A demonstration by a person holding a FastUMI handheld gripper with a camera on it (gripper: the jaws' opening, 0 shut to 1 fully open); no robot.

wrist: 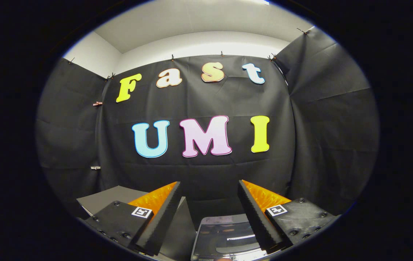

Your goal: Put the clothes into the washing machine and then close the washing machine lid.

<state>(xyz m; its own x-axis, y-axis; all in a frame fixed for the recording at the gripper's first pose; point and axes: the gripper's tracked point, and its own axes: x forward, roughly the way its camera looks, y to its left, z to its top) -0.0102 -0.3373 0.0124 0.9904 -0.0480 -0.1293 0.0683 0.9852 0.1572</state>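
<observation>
Currently the gripper (209, 186) is level, fingers spread wide with nothing between them, facing the black cloth wall (206, 101). Washing machine (228, 237) sits below, at 6 o'clock from the fingertips, glossy lid down. Grey board (108, 197) at 8 o'clock.

Dark booth, glossy grey machine top.
The washing machine lid (228, 235) is shiny dark grey; a flat grey panel (112, 197) sits beside it; black cloth wall (206, 170) behind.
</observation>
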